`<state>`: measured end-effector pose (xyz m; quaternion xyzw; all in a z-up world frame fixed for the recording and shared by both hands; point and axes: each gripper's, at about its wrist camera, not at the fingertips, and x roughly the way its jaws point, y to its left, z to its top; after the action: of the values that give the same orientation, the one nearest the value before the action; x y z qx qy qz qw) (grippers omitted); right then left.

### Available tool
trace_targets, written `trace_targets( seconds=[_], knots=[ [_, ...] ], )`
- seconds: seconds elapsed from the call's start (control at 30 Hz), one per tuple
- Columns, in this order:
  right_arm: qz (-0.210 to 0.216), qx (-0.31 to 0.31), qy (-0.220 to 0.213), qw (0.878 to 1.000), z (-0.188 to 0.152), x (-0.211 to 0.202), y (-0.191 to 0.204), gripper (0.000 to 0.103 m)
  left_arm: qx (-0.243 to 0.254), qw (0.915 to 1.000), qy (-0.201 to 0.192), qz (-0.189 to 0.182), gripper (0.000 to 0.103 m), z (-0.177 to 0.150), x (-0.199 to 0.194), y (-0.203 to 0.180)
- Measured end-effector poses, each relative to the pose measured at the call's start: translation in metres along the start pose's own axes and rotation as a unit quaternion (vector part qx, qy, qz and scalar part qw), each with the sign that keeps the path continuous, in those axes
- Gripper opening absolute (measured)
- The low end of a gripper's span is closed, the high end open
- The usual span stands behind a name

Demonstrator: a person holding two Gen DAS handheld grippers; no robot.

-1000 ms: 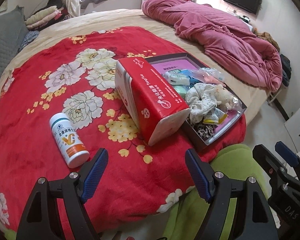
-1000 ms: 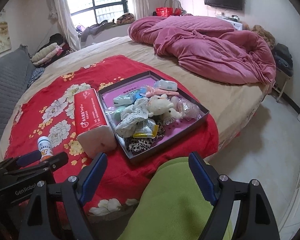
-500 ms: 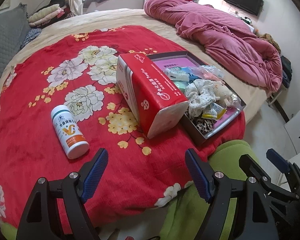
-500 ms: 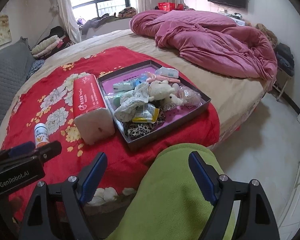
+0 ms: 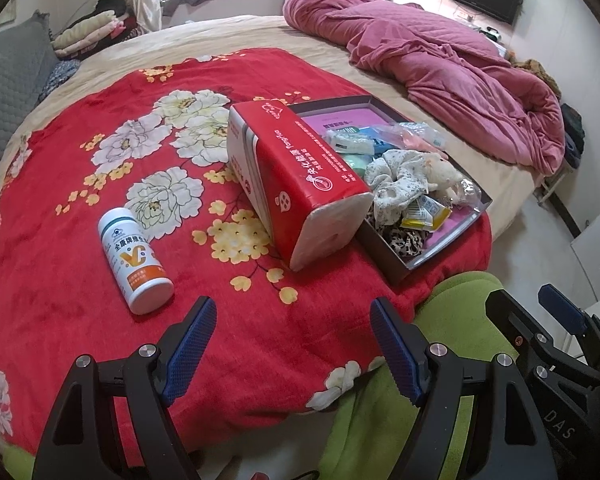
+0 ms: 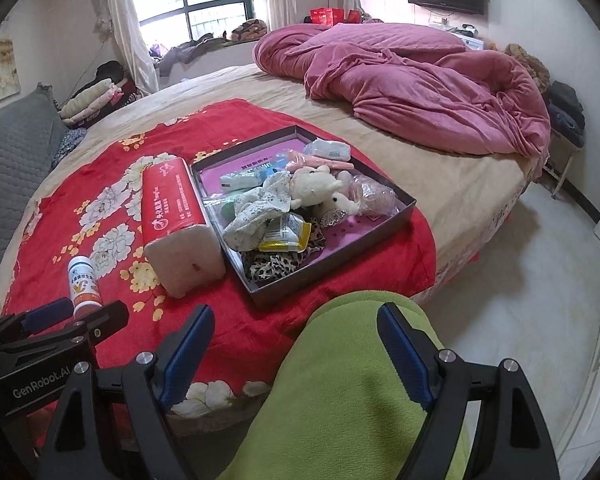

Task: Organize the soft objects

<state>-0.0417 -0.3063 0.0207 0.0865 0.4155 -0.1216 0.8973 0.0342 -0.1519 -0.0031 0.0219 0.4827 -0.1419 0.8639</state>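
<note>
Both my left tool (image 5: 290, 344) and right tool (image 6: 296, 350) hang released and empty at the bed's near edge, and the tissue pack (image 5: 296, 184), long axis running near-to-far, lies ahead beside the box (image 6: 404, 216) of soft things, nearer my left.

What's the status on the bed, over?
Left gripper open, empty. Right gripper open, empty. Soft items piled in tray. Tissue pack alongside, nothing blocking.
</note>
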Motion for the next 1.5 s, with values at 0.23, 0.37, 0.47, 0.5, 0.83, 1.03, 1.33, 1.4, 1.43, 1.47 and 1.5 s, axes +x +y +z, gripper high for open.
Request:
trace_targets(
  seconds=[0.23, 0.37, 0.47, 0.5, 0.83, 1.03, 1.33, 1.4, 1.43, 1.47, 1.5],
  knots=[
    [-0.003, -0.002, 0.001, 1.0, -0.0004, 0.0009, 0.0006, 0.083, 0.005, 1.0, 0.008, 0.003, 0.08, -0.0014, 0.0031, -0.0012],
    [-0.003, -0.002, 0.001, 1.0, -0.0003, 0.001, 0.0019, 0.083, 0.006, 0.9999, 0.008, 0.004, 0.08, -0.0013, 0.0035, -0.0019],
    [-0.003, -0.003, 0.002, 1.0, -0.0003, 0.0016, 0.0024, 0.083, 0.005, 0.9999, 0.007, 0.005, 0.08, -0.0015, 0.0033, -0.0025],
    [-0.003, -0.004, 0.003, 1.0, -0.0004, 0.0017, 0.0025, 0.083, 0.005, 0.9999, 0.007, 0.005, 0.08, -0.0015, 0.0033, -0.0026],
    [-0.002, -0.006, 0.009, 1.0, -0.002, 0.0043, 0.0042, 0.083, 0.004, 1.0, 0.007, 0.006, 0.08, -0.0015, 0.003, -0.0011],
    [0.0, -0.005, 0.011, 1.0, -0.0018, 0.0045, 0.0035, 0.083, 0.009, 0.9999, 0.006, 0.007, 0.08, -0.002, 0.0027, -0.0029],
    [0.001, -0.004, 0.011, 1.0, -0.002, 0.0028, 0.0033, 0.083, 0.007, 0.9999, 0.007, 0.011, 0.08, -0.0013, 0.0028, -0.0026],
    [0.002, -0.003, 0.012, 1.0, -0.0014, 0.0021, 0.0027, 0.083, 0.007, 0.9999, 0.006, 0.012, 0.08, -0.0011, 0.0025, -0.0021],
    [0.001, -0.004, 0.012, 1.0, -0.0011, 0.0023, 0.0027, 0.083, 0.007, 0.9999, 0.006, 0.012, 0.08, -0.0008, 0.0024, -0.002],
    [0.002, -0.004, 0.013, 1.0, -0.001, 0.0024, 0.0029, 0.083, 0.007, 0.9999, 0.006, 0.012, 0.08, -0.0007, 0.0025, -0.002],
    [0.002, -0.004, 0.014, 1.0, -0.001, 0.003, 0.0029, 0.083, 0.007, 0.9999, 0.006, 0.012, 0.08, -0.0009, 0.0025, -0.002]
  ],
)
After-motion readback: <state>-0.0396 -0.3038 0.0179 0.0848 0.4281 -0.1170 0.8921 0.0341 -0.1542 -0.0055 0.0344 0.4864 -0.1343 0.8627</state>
